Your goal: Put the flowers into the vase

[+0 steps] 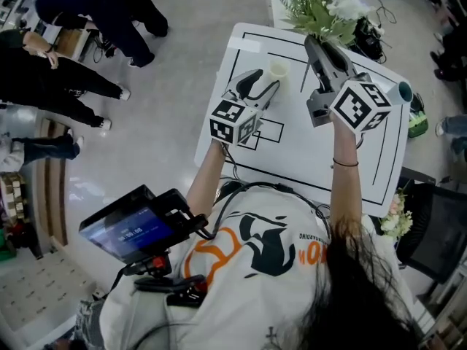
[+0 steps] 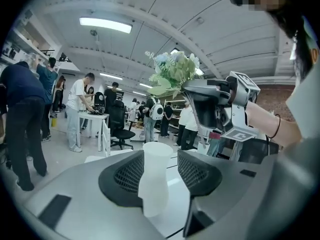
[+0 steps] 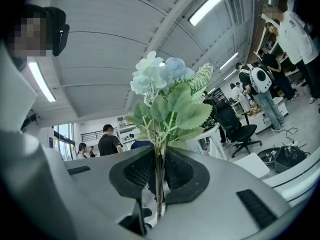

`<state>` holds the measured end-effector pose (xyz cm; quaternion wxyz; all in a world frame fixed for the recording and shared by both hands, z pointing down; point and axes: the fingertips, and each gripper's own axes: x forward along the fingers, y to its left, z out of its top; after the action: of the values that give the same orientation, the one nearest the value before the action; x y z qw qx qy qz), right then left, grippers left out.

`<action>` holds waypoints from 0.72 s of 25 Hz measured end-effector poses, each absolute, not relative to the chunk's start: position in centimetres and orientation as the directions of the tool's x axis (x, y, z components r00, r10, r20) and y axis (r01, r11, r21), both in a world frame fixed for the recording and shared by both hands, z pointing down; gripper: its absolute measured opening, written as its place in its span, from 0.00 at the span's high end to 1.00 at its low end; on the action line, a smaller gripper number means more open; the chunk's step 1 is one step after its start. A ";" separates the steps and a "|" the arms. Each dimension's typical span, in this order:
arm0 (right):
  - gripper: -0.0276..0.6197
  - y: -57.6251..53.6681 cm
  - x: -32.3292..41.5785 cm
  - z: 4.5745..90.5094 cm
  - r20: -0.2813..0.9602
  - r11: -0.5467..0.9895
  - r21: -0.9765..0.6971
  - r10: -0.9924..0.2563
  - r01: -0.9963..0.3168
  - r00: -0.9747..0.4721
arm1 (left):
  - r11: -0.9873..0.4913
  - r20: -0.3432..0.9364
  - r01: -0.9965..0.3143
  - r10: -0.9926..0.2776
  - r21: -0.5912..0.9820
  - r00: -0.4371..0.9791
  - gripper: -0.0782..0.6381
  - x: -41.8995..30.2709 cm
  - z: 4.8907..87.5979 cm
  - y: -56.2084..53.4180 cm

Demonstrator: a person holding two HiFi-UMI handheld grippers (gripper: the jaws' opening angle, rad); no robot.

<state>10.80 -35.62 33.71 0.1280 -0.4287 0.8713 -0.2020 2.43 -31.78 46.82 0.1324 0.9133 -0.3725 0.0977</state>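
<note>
1. Flowers are a pale bunch with green leaves, held up off the white table at its far side. The right gripper is clamped on their stems. In the right gripper view the stems run straight up between the closed pads, with the blooms on top and a short tail of stem hanging below.

2. The vase is a small white one, standing upright on the table with its mouth facing up. It sits between the jaws of the left gripper, which stand spread. The left gripper view shows a gap beside the vase on at least one side, so I'd say it is framed rather than gripped.

3. What counts is where the vase lies from the bunch. It is to the left of the right gripper's tip, a little nearer the person, and lower. From the left gripper view the blooms hang above the vase's mouth and off to the right, near it but not over it.

4. Stems and vase are both upright, so no turning looks necessary. I judge the right hand must carry the stem ends leftward until they are over the mouth, then lower them in.

5. The right hand has the flowers, and the left is the nearer one for steadying the vase.
</note>
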 end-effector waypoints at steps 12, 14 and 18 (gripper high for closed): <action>0.87 -38.0 8.0 32.2 -0.231 0.643 -0.426 -0.758 -0.637 -0.610 | -0.701 0.373 -0.696 -0.610 0.156 0.699 0.56 4.0 49.7 -33.4; 0.87 -38.4 7.7 32.4 -0.254 0.645 -0.424 -0.759 -0.636 -0.600 | -0.695 0.380 -0.702 -0.614 0.154 0.691 0.56 4.0 49.7 -33.6; 0.87 -38.9 6.7 33.9 -0.250 0.650 -0.404 -0.755 -0.643 -0.607 | -0.684 0.382 -0.711 -0.621 0.161 0.684 0.56 3.7 49.7 -33.9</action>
<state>6.71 -38.87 33.86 0.2024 -0.3946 0.8856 -0.1381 3.74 -33.91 49.73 0.1500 0.9054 -0.3678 0.1501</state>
